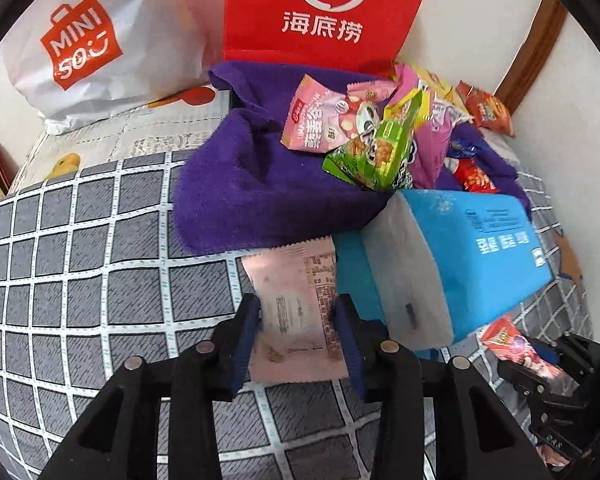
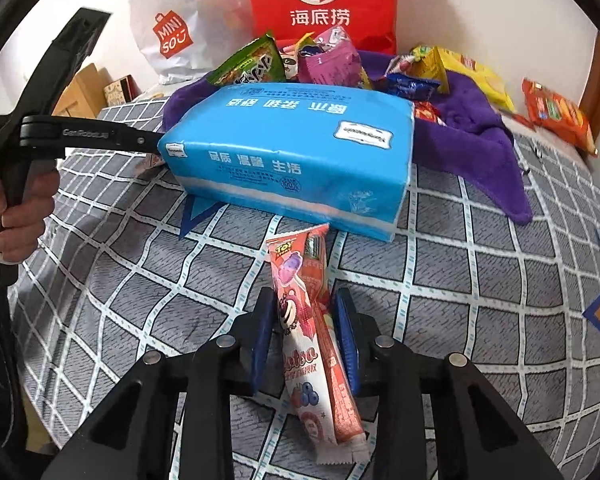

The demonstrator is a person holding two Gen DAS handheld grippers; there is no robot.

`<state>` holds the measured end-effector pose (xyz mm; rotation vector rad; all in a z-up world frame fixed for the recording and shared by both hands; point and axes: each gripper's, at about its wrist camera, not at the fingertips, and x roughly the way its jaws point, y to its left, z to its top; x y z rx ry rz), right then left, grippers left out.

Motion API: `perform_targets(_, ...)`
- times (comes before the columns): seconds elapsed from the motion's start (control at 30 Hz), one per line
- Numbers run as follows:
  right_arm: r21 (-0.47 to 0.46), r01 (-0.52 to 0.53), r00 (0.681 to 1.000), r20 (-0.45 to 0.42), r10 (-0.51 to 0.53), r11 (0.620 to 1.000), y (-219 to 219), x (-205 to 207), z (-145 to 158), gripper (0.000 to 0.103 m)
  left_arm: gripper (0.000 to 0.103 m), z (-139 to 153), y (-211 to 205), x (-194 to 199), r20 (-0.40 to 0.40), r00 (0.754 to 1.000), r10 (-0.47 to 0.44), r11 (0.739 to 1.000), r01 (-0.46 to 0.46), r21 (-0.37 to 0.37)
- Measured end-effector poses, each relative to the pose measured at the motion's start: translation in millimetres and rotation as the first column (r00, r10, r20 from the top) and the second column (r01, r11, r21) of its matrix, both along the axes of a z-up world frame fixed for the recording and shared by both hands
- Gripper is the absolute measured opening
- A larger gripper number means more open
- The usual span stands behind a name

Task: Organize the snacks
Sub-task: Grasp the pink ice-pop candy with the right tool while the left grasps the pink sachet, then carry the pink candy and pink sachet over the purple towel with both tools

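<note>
1. We've got the left gripper [image 1: 298,326] pinching a pale pink snack packet [image 1: 296,308], both blue pads pressed against its long edges, printed back facing up.
2. That packet sits low over the grey checked bedspread [image 1: 80,264], just beside the blue tissue pack [image 1: 460,256], its far end close to the purple towel's [image 1: 252,184] edge.
3. Over on the other side, the right gripper [image 2: 306,334] has a long red-and-pink Toy Story snack stick [image 2: 312,328] between its blue pads; the near pad touches it, and the jaws stand narrow around it, so we call it gripped.
4. The stick runs lengthwise away from us, its far tip pointing at the tissue pack [image 2: 292,156], its near end resting on the bedspread [image 2: 480,300].
5. Behind the tissues, a heap of snack bags [image 1: 372,132] lies piled on the towel, green, pink, yellow and red.
6. At the back wall stand a red Haidilao bag [image 1: 324,12] and a white Miniso bag [image 1: 88,48].
7. In the right wrist view a hand [image 2: 12,208] grips the left tool's handle.
</note>
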<state>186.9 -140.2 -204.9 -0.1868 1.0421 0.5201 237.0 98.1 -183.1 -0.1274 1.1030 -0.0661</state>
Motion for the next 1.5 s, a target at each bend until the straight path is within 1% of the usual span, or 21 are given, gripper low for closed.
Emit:
perform_targets(0.1,-0.031,-0.014,0.999,0.047,0.015,0.999,4.4,-4.1,-1.1,0.030,0.040,-9.2,-7.2,3.4,-0.004,1.000,-0.009,1.000,0.009,0.009)
perform_targets(0.13,-0.033,-0.014,0.998,0.059,0.016,0.999,4.2,-5.3,-1.2,0.024,0.040,-10.3,-9.3,3.2,0.010,1.000,-0.009,1.000,0.009,0.023)
perform_targets(0.17,-0.031,-0.005,0.998,0.066,0.007,1.000,2.7,-5.9,-1.2,0.022,0.040,-10.9,-12.9,2.9,0.024,1.000,-0.014,0.999,0.013,0.047)
perform_targets(0.23,-0.026,0.008,0.998,0.063,-0.006,1.000,-0.5,-5.4,-0.6,0.022,0.037,-10.3,-16.6,1.1,0.034,0.999,-0.020,0.997,0.017,0.080)
perform_targets(0.27,-0.024,0.017,0.998,0.060,-0.015,1.000,-2.5,-5.1,0.2,0.022,0.036,-9.5,-16.0,-0.2,0.035,0.999,-0.016,0.997,0.013,0.078)
perform_targets(0.37,-0.016,0.046,0.997,0.064,-0.045,0.999,-9.6,-6.4,4.3,0.022,0.034,-6.6,-10.6,-5.0,0.029,1.000,-0.003,0.999,0.002,0.036)
perform_targets(0.5,0.001,0.075,0.994,0.079,-0.075,0.997,-20.5,-11.3,13.6,0.022,0.034,4.0,-9.3,-20.8,0.043,0.999,0.003,0.999,-0.005,0.034)
perform_targets(0.67,0.028,0.122,0.988,0.093,-0.124,0.992,-33.4,-16.6,28.0,0.022,0.034,21.0,-19.6,-43.4,0.069,0.998,-0.015,1.000,0.015,-0.002)
perform_targets(0.8,0.044,0.157,0.982,0.102,-0.161,0.987,-39.8,-18.3,41.3,0.022,0.034,36.7,-30.4,-63.4,0.093,0.995,-0.031,1.000,0.032,0.000)
perform_targets(0.9,0.056,0.177,0.977,0.111,-0.183,0.983,-42.1,-19.8,52.4,0.022,0.034,47.4,-40.7,-75.3,0.107,0.993,-0.045,0.999,0.047,-0.012)
perform_targets(1.07,0.067,0.201,0.970,0.127,-0.208,0.977,-42.7,-23.0,71.0,0.022,0.034,64.5,-51.2,-85.7,0.131,0.989,-0.065,0.996,0.072,-0.051)
perform_targets(1.27,0.087,0.220,0.964,0.133,-0.231,0.971,-43.5,-23.7,89.5,0.022,0.034,84.7,-63.4,-92.7,0.166,0.983,-0.074,0.994,0.086,-0.065)
perform_targets(1.5,0.105,0.238,0.958,0.139,-0.252,0.965,-44.7,-20.5,109.2,0.022,0.035,100.2,-69.7,-93.5,0.188,0.979,-0.077,0.991,0.095,-0.092)
